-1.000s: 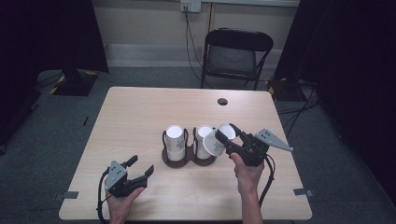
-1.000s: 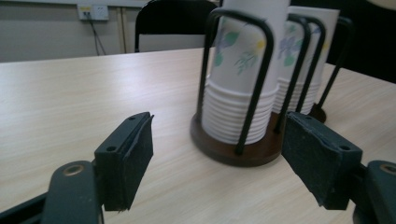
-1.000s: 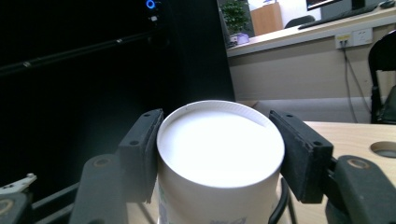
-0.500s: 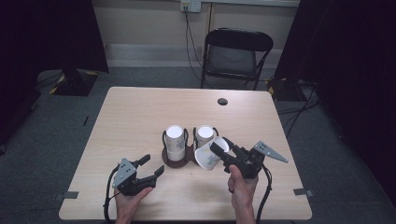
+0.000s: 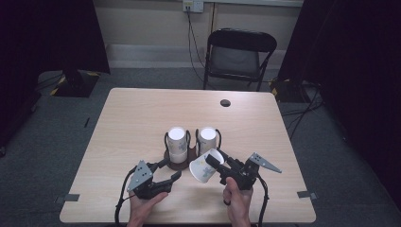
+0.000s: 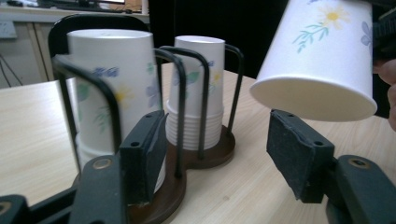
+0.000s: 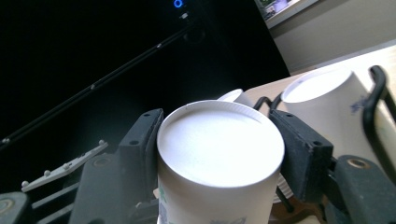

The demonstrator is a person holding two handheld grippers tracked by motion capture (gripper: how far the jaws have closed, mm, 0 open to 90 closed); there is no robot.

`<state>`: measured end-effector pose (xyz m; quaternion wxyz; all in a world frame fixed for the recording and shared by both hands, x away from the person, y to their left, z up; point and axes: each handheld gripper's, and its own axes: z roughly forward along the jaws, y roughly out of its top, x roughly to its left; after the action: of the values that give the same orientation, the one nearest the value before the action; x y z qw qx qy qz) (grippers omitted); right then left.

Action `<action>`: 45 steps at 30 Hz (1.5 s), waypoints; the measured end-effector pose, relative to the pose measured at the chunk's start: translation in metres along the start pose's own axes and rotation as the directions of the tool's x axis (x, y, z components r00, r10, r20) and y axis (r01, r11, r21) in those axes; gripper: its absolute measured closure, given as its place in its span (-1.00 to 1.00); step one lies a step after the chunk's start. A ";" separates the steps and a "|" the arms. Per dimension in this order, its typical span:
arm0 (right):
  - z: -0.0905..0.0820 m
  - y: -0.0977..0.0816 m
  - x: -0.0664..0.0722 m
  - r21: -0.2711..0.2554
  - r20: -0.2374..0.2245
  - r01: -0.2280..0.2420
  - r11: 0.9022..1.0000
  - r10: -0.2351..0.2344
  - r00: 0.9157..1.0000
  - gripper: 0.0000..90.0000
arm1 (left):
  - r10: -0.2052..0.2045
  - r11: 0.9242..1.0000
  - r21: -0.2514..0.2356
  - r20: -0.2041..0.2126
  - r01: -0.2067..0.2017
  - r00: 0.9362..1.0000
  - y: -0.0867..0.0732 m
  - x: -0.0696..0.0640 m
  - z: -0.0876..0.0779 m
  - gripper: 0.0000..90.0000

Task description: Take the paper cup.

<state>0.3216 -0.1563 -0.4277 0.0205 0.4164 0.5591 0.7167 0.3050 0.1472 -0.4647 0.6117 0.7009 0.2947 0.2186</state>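
Right gripper clamps a single paper cup, pads pressed on both sides near its closed base; in the right gripper view the base faces the camera between the two jaws. The cup is tilted, rim toward the person's left, held above the table just in front of the cup holder. The holder (dark base, black wire loops) carries two stacks of upside-down cups: left stack, right stack.

Left gripper is at the front edge of the holder, jaws apart and gripping nothing, having just been closing. In the left gripper view the held cup's rim hangs just above the right-hand pad.
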 end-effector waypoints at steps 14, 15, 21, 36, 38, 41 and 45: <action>0.018 -0.010 0.007 0.088 -0.039 -0.089 0.992 0.093 0.995 -0.17 | 0.120 0.993 -0.018 0.046 -0.119 0.992 0.005 -0.025 0.022 0.07; 0.019 -0.010 0.008 0.092 -0.043 -0.091 0.992 0.096 0.994 -0.17 | 0.120 0.993 -0.022 0.054 -0.119 0.991 0.005 -0.027 0.025 0.07; 0.022 -0.010 0.010 0.118 -0.057 -0.102 0.988 0.109 0.992 -0.17 | 0.127 0.991 -0.035 0.031 -0.126 0.991 0.005 -0.027 0.027 0.10; 0.024 -0.011 0.003 0.143 -0.052 -0.114 0.983 0.123 0.991 -0.23 | 0.078 0.996 -0.049 0.029 -0.077 0.997 0.007 -0.021 0.023 0.75; 0.023 -0.010 0.004 0.143 -0.046 -0.101 0.985 0.108 0.993 -0.24 | 0.082 0.996 -0.047 0.037 -0.080 0.996 0.007 -0.021 0.023 0.78; 0.022 -0.009 0.002 0.138 -0.048 -0.100 0.985 0.107 0.993 -0.26 | 0.074 0.996 -0.047 0.056 -0.072 0.996 0.008 -0.020 0.022 0.84; 0.020 -0.010 -0.001 0.128 -0.036 -0.087 0.988 0.093 0.995 -0.28 | 0.083 0.996 -0.032 0.086 -0.080 0.993 0.007 -0.021 0.023 0.90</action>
<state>0.3306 -0.1372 -0.4361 -0.0499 0.4265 0.5842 0.6887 0.3061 0.1155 -0.4606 0.6243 0.7125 0.2357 0.2167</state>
